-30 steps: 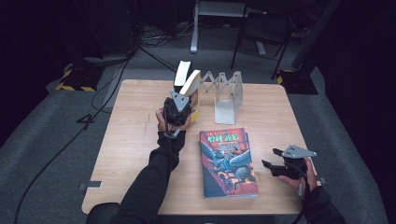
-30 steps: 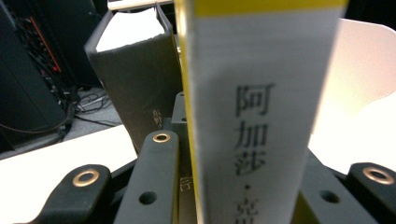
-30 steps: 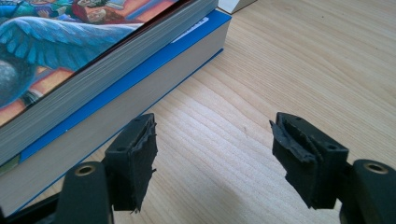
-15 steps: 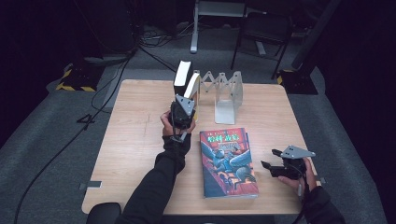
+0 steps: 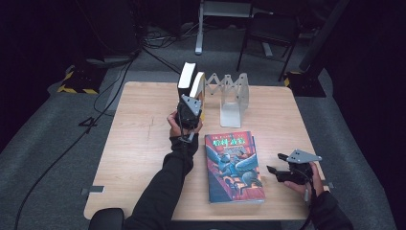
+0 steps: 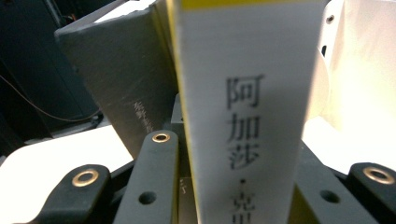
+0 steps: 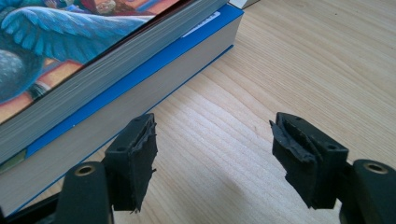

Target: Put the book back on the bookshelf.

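My left gripper [image 5: 190,111] is shut on the spine of a white book with yellow edges [image 6: 243,107], held upright at the back of the table. The white book [image 5: 197,86] stands against a dark grey book [image 5: 186,76], beside the left end of a white folding book rack [image 5: 230,93]. In the left gripper view the dark grey book [image 6: 121,74] leans just left of the held one. A colourful picture-cover book [image 5: 233,165] lies flat on a blue book [image 7: 140,88]. My right gripper [image 5: 275,162] rests open on the table to their right, its jaws [image 7: 215,158] holding nothing.
The wooden table [image 5: 139,143] has bare room on its left half and around the right hand. The rack's white plates [image 6: 359,70] stand close to the right of the held book. Chairs, cables and a hazard-taped base lie on the dark floor behind.
The left gripper has shifted slightly right with the white book, which has gone from tilted to nearly upright beside the dark book. The right gripper has not moved.
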A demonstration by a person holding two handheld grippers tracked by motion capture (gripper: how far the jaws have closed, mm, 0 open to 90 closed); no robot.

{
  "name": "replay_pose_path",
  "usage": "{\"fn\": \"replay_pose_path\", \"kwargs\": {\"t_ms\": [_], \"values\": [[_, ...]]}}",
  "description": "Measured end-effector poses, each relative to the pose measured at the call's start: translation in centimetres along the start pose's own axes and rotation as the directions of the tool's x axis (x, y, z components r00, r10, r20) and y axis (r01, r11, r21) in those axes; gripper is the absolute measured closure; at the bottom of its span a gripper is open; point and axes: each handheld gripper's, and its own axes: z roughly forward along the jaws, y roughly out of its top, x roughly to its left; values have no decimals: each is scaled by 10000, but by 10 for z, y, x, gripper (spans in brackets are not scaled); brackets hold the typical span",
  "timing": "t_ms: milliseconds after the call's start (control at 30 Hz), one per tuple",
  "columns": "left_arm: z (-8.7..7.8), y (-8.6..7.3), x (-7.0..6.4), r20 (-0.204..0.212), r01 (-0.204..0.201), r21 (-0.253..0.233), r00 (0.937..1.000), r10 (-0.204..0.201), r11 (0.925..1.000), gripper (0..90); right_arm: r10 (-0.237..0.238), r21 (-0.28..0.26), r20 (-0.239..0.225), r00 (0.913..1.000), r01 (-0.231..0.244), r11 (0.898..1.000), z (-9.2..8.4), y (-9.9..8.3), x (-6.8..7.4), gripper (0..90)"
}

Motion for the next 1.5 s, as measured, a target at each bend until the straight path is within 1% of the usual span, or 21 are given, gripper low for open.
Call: {"fn": "replay_pose_path", "kwargs": {"t_ms": [100,200,300,433,567,700,833,900,933,967,1000,1033,1100,1167,1200,1233,1300,1333,1367,1433,1500], "values": [[4,0,-4,-117,-95,-87,9999,93,9999,743,-8,-4,10,10000,8,10000,0,0,0,312],[8,0,-5,-87,-268,-183,9996,266,9995,740,-11,-12,-25,10000,11,10000,0,0,0,312],[10,-1,-4,30,-78,-276,10000,79,9996,739,-10,-3,-34,10000,10,10000,0,0,0,312],[11,-5,-3,137,51,-431,9999,-45,9991,735,10,21,-56,10000,-10,10000,1,0,0,311],[10,-11,-3,271,-33,-475,9996,46,9989,727,-6,33,-54,10000,6,10000,1,0,0,310],[6,-17,-4,232,-167,-645,9996,183,9978,713,-12,32,-67,10000,12,10000,1,0,0,310],[4,-21,-3,259,-275,-485,9993,288,9984,674,-12,87,-72,10000,12,10000,1,0,1,309],[2,-31,-4,186,-301,-214,9994,305,9993,624,-7,66,-80,10000,8,10000,1,0,1,309],[2,-31,-4,186,-301,-214,9994,305,9993,605,7,69,-65,10000,-6,10000,1,0,1,309],[2,-35,-5,189,-238,-128,9995,240,9996,605,7,69,-65,10000,-6,10000,1,0,1,309],[3,-44,-3,212,-296,145,9993,293,9995,603,25,65,-67,10000,-24,10000,1,-1,0,309],[3,-44,-3,212,-296,145,9993,293,9995,592,25,65,-67,10000,-24,10000,1,-1,0,309],[3,-54,-2,333,-144,422,9994,130,9990,587,1,105,-68,10000,0,9999,1,-1,1,309],[4,-63,-3,412,-220,687,9990,192,9974,601,-7,107,-42,10000,7,9999,1,-1,1,309],[5,-67,-4,421,-202,806,9990,169,9965,604,-2,115,-31,10000,2,9999,1,-1,1,309],[6,-71,-4,546,-170,998,9984,115,9949,611,10,106,-41,10000,-10,9999,1,-1,1,309],[7,-76,-6,609,-184,1338,9981,103,9908,649,4,119,-47,10000,-3,9999,1,-1,1,309],[8,-76,-7,677,-281,1431,9975,185,9893,687,-18,120,-62,10000,18,9999,1,-1,1,309],[8,-76,-8,652,-318,1462,9976,225,9887,704,-26,138,-65,10000,27,9999,1,-1,1,309],[7,-76,-9,565,-142,1469,9984,60,9890,727,-30,142,-78,10000,31,9999,1,-1,2,309],[5,-76,-12,392,-113,1486,9992,56,9888,744,-79,154,-74,9999,80,9998,1,-1,2,309]]}}
